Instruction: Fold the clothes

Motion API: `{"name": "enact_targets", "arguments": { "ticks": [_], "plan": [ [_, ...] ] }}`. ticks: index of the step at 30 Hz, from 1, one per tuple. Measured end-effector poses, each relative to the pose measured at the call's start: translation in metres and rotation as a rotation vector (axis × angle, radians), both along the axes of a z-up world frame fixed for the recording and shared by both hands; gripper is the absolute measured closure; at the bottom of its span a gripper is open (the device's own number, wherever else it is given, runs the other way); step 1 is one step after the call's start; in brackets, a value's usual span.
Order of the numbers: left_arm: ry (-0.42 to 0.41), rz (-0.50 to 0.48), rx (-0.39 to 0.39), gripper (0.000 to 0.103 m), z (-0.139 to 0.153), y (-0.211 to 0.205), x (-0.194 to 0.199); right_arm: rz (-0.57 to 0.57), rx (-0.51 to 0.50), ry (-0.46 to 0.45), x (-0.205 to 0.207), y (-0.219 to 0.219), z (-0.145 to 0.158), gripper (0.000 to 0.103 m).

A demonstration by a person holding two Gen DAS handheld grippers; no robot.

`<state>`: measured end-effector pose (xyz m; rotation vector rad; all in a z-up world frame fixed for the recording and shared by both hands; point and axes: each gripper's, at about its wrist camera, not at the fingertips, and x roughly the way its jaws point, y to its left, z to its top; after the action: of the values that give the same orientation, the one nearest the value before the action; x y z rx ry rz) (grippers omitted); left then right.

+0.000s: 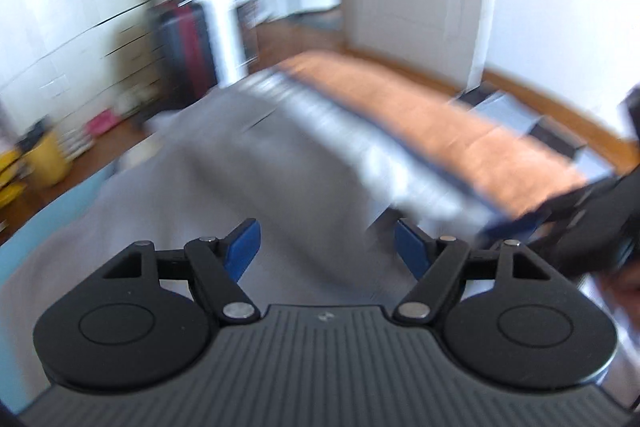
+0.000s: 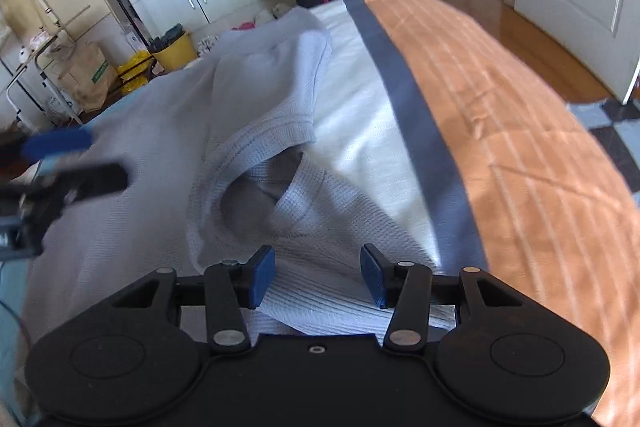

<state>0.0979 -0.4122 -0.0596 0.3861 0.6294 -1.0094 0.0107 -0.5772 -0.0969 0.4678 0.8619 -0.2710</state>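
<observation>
The bed (image 2: 500, 131), spread with an orange striped cover, a dark band and a white sheet, carries a pale grey waffle-knit shirt (image 2: 248, 131). The shirt lies across the sheet on the side away from the orange cover, and it is rumpled: its neck opening gapes in the middle of the right wrist view, and one sleeve is flopped over toward the far end of the bed.

The step in hand looks like taking hold of the shirt to lay it flat or make a first fold. To do it well, each claw should pinch a single clear edge, such as a shoulder seam or hem, rather than a bunch of layers, and both should pull outward evenly so the neck and sleeve lie smooth before any fold.

The right claw (image 2: 318, 275) hovers low over the cloth just below the neckline, its blue pads apart with fabric beneath them but nothing pinched. The left claw (image 1: 327, 247) is spread wide and empty over the grey cloth; its view is smeared with blur.
</observation>
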Motion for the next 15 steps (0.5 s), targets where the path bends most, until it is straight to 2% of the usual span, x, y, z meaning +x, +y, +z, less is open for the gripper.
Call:
{"name": "enact_targets", "arguments": {
  "ticks": [3, 6, 7, 8, 9, 10, 12, 15],
  "plan": [
    [-0.02, -0.052, 0.012, 0.029, -0.004, -0.027, 0.015, 0.011, -0.038, -0.01, 0.013, 0.001, -0.003, 0.042],
    [-0.053, -0.09, 0.09, 0.029, -0.018, -0.06, 0.027, -0.019, -0.084, -0.003, 0.031, -0.001, -0.015, 0.039],
    [-0.069, -0.096, 0.129, 0.029, -0.026, -0.069, 0.03, -0.014, -0.079, 0.0, 0.038, -0.003, -0.023, 0.043],
    [-0.085, -0.102, 0.168, 0.029, -0.034, -0.079, 0.032, -0.012, -0.095, 0.008, 0.044, -0.004, -0.03, 0.079],
    [-0.101, -0.108, 0.206, 0.029, -0.042, -0.088, 0.035, -0.033, -0.124, 0.018, 0.048, -0.006, -0.034, 0.093],
    [-0.121, -0.107, 0.236, 0.029, -0.05, -0.093, 0.036, -0.07, -0.12, 0.016, 0.048, -0.011, -0.034, 0.095],
    [-0.133, -0.097, 0.252, 0.029, -0.06, -0.097, 0.039, -0.154, -0.044, -0.009, 0.039, -0.027, -0.025, 0.097],
    [-0.134, -0.078, 0.256, 0.029, -0.067, -0.101, 0.048, -0.305, -0.08, -0.041, 0.017, -0.057, -0.005, 0.097]
  ]
}}
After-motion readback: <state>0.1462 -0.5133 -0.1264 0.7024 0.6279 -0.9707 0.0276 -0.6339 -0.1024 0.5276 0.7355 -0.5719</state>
